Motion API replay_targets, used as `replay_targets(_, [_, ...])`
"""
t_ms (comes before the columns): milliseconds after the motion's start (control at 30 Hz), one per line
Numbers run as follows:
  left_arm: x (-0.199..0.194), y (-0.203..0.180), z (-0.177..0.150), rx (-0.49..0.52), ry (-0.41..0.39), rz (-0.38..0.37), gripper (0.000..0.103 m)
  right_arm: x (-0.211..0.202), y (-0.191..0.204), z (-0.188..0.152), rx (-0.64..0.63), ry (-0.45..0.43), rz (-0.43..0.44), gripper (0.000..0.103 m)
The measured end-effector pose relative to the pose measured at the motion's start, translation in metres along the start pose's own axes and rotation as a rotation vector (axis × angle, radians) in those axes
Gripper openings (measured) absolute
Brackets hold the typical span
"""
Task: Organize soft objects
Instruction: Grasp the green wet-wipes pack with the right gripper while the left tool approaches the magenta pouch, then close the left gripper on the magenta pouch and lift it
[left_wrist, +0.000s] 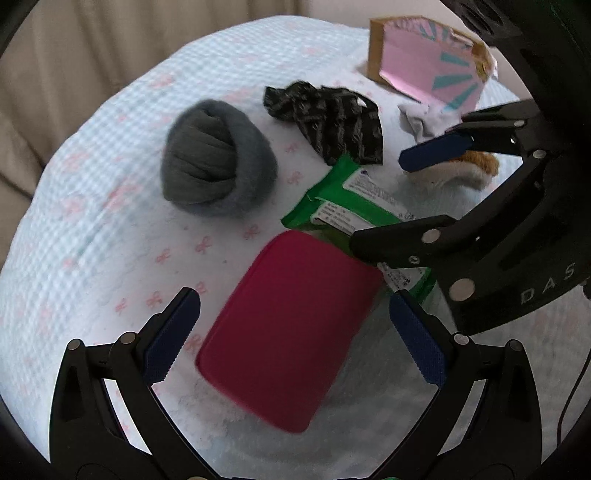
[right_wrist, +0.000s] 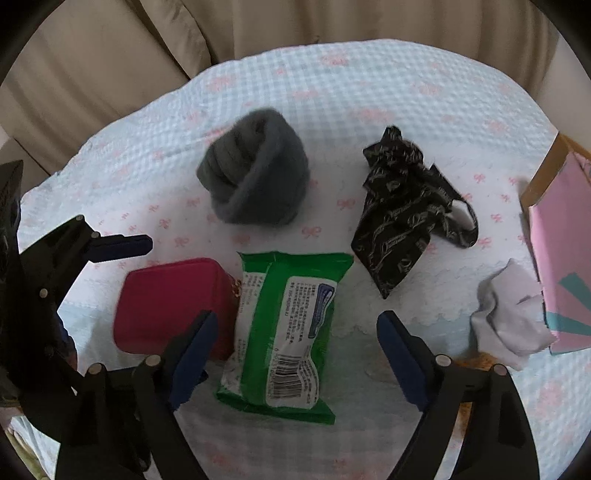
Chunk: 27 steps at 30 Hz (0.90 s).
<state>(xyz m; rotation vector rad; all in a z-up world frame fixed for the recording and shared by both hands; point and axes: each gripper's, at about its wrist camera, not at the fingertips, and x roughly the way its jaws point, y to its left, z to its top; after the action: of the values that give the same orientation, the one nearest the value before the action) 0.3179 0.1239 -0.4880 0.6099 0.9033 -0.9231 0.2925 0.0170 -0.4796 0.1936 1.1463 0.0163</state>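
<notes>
My left gripper (left_wrist: 294, 295) hangs open just above a red zip pouch (left_wrist: 291, 332), with a pad on either side and neither touching it. My right gripper (right_wrist: 297, 321) is open over a green wipes pack (right_wrist: 291, 325), its pads clear of the pack's edges. Beyond them lie a grey rolled knit (right_wrist: 258, 177), a black patterned cloth (right_wrist: 399, 221) and a crumpled pale sock (right_wrist: 509, 321). A tan furry item (left_wrist: 476, 166) is partly hidden behind the right gripper in the left wrist view.
Everything lies on a white-and-blue checked bedspread (right_wrist: 332, 85) printed with pink bows. A pink and teal cardboard box (right_wrist: 561, 258) stands at the right edge. Beige cushions (right_wrist: 110, 55) rise behind the bedspread.
</notes>
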Motion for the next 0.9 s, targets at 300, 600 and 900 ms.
replay_targets(300, [0.014, -0.005, -0.001, 0.043, 0.042, 0.015, 0.080, 0.022, 0.005, 0.001, -0.002, 0.054, 0.023, 0.053])
replay_targets(600, [0.002, 0.005, -0.003, -0.015, 0.073, -0.003, 0.047, 0.019, 0.011, 0.004, -0.013, 0.047, 0.030, 0.039])
replay_targets(900, [-0.032, 0.009, -0.004, -0.108, 0.076, 0.016, 0.036, -0.016, 0.011, 0.009, -0.026, 0.010, 0.032, 0.039])
